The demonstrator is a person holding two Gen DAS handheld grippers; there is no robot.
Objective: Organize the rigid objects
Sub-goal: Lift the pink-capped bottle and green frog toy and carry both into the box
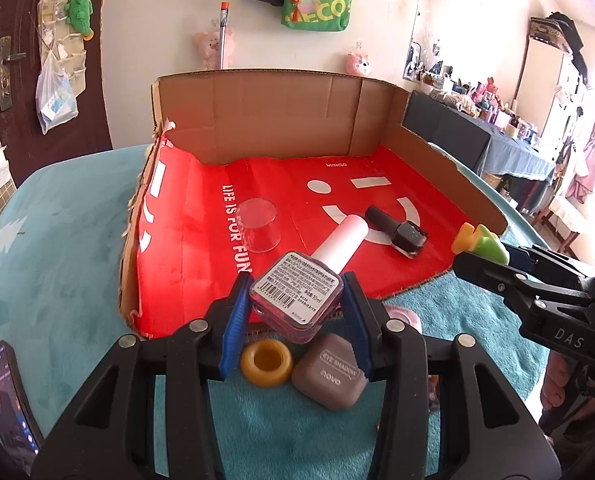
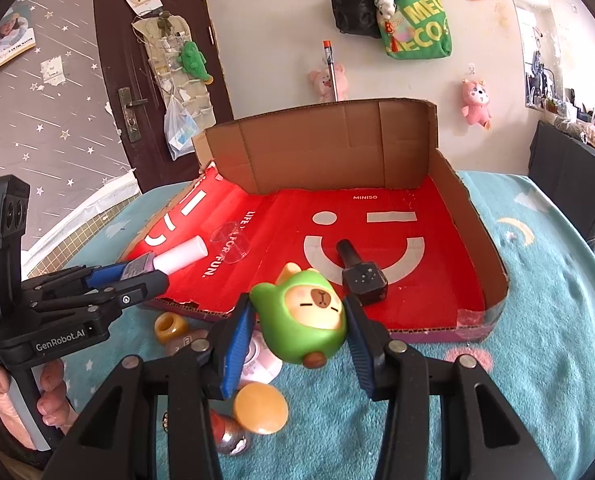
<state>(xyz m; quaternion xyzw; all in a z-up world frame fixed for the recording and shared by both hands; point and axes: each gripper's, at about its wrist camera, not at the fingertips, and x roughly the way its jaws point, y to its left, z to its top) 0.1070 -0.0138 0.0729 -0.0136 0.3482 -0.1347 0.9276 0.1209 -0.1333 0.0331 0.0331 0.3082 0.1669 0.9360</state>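
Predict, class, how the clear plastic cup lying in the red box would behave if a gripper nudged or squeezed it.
The clear cup looks thin-walled and empty, so probably very light and quick to slide on the smooth red box floor. Being round, it may roll if tipped. A firm squeeze could likely flex or crack it.

Setting was a lived-in bedroom: dark brown wooden door [image 2: 153, 52], pink plush pig toys [image 2: 475, 104] and green tote bag [image 2: 417, 20] hung on cream wall [image 2: 277, 20].

Black tool [image 1: 296, 312], blue pads [image 1: 233, 320], silver rivets, "GenRobot.AI" marking
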